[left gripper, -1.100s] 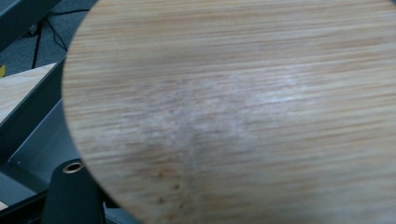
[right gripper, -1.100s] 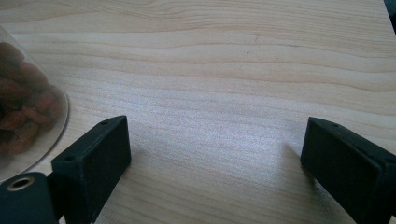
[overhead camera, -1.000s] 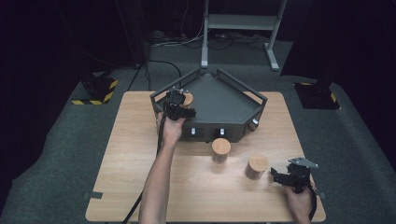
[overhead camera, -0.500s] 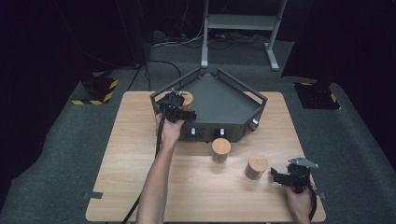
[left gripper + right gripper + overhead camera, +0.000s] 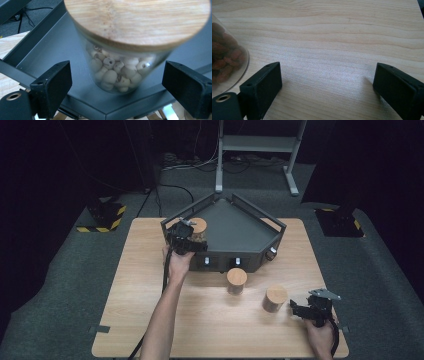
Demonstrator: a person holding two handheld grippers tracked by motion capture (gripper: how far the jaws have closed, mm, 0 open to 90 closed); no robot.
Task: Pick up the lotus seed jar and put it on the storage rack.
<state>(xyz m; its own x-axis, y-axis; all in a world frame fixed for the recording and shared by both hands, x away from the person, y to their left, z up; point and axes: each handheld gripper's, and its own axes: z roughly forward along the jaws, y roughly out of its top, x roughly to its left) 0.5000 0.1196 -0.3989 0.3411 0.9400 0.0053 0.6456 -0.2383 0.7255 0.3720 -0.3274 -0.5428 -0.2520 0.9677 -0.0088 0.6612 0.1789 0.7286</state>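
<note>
Jar (image 5: 125, 50) of pale beads now sits in the tray (image 5: 240, 227); the left gripper (image 5: 120, 82) has spread wide, freeing it. Right gripper (image 5: 327, 82) waits, wide and empty.

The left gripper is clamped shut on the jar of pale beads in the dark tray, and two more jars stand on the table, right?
Not quite. The left gripper is open: in the left gripper view its jaws stand clear on either side of the jar of pale beads. The rest holds.

jar of pale beads (image 5: 117, 67): lid cut off top | jar of brown nuts (image 5: 224, 62): cut off left
</note>
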